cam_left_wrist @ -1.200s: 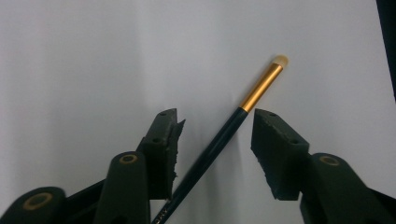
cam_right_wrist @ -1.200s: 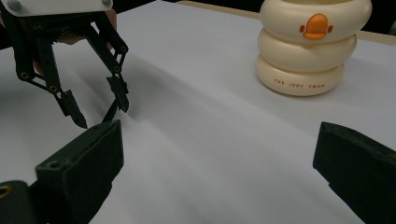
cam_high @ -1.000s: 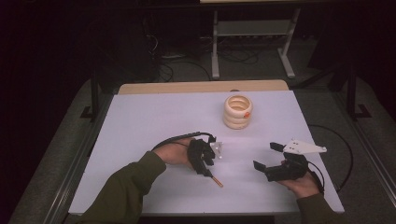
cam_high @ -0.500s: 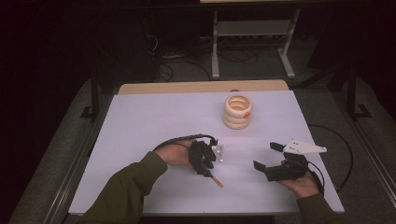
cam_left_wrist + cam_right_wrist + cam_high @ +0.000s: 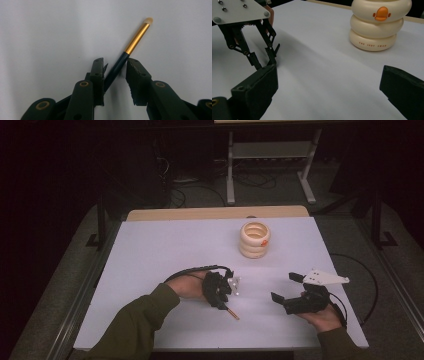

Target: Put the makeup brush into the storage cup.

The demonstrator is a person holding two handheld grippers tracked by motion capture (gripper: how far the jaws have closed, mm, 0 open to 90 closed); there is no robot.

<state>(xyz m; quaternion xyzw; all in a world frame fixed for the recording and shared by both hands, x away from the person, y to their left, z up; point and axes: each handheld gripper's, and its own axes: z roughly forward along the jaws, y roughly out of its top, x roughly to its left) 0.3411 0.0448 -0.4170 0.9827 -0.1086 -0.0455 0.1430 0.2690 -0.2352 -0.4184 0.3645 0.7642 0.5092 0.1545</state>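
A makeup brush (image 5: 136,37) with a black handle, gold ferrule and pale tip lies slantwise between the jaws of my left gripper (image 5: 115,66). Both pads touch the handle, so the gripper is shut on it. In the high view the left gripper (image 5: 223,304) points down at the white table (image 5: 165,245), and the brush (image 5: 233,314) sticks out towards the near edge. My right gripper (image 5: 285,286) hovers to the right of it, wide open with nothing between its jaws. The right gripper view shows the left gripper (image 5: 264,61) at far left.
A cream holder made of stacked rings (image 5: 255,240) with an orange duck mark stands mid-table towards the back, also large at the upper right (image 5: 377,25). Black cables trail from both grippers. Metal stand legs and a dark floor lie beyond the table.
My left gripper has sunk slightly towards the table over the brush. The brush and the right gripper have stayed where they were.
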